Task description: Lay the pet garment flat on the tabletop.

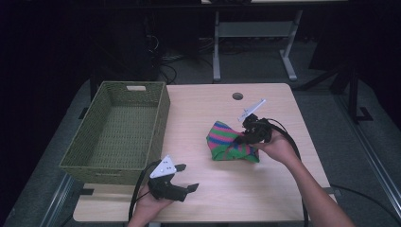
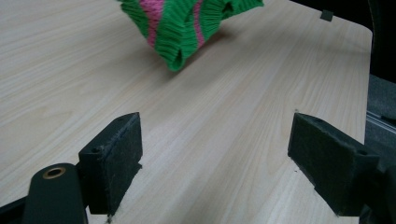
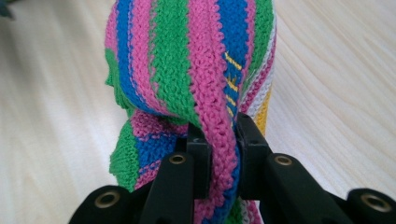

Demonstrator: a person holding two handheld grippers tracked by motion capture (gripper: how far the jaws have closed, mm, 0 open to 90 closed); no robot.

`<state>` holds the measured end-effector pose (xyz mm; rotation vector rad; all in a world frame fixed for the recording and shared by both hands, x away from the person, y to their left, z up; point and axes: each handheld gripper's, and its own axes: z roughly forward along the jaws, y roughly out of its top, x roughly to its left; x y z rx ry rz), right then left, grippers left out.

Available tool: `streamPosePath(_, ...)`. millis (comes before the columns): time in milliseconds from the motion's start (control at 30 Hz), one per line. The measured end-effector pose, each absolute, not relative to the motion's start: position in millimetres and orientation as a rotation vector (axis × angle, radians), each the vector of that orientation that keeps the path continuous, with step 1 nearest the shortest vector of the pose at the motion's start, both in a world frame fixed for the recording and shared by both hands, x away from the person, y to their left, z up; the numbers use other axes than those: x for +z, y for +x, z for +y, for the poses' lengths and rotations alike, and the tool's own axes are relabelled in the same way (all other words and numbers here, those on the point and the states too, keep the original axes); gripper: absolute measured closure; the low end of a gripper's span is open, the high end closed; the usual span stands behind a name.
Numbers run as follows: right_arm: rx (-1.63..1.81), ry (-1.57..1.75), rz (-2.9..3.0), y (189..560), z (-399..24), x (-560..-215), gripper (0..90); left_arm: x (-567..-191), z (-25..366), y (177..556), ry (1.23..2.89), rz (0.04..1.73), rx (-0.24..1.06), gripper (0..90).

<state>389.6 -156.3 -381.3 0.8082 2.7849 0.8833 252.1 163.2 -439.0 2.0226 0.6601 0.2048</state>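
A knitted cloth (image 1: 227,142) striped green, pink and blue lies bunched right of the table's middle. My right gripper (image 1: 242,138) is shut on a fold of it, held by a hand from the right. In the right gripper view the striped cloth (image 3: 187,70) hangs up from between the pads (image 3: 198,154), pinched tight. My left gripper (image 1: 187,177) rests low near the table's front edge, open. Its two pads (image 2: 119,154) stand wide apart over bare wood, with the cloth (image 2: 187,28) farther off ahead.
A green woven basket (image 1: 163,113) with nothing in it stands on the table's left side, beside the left gripper. A round cable hole (image 1: 237,96) lies near the far edge. Table legs and cables stand on the dark floor beyond.
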Motion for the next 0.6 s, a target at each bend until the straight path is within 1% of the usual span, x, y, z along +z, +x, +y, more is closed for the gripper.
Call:
streamPosePath(333, 0.963, 0.736, 2.759, 351, -162, -355, 78.4, -438, 164, 253, 2.014, 0.659, 0.22, 17.4)
streamPosePath(600, 1.002, 0.7, 2.766, 330, -163, -351, 78.4, -438, 166, 253, 2.005, 0.662, 0.224, 17.4)
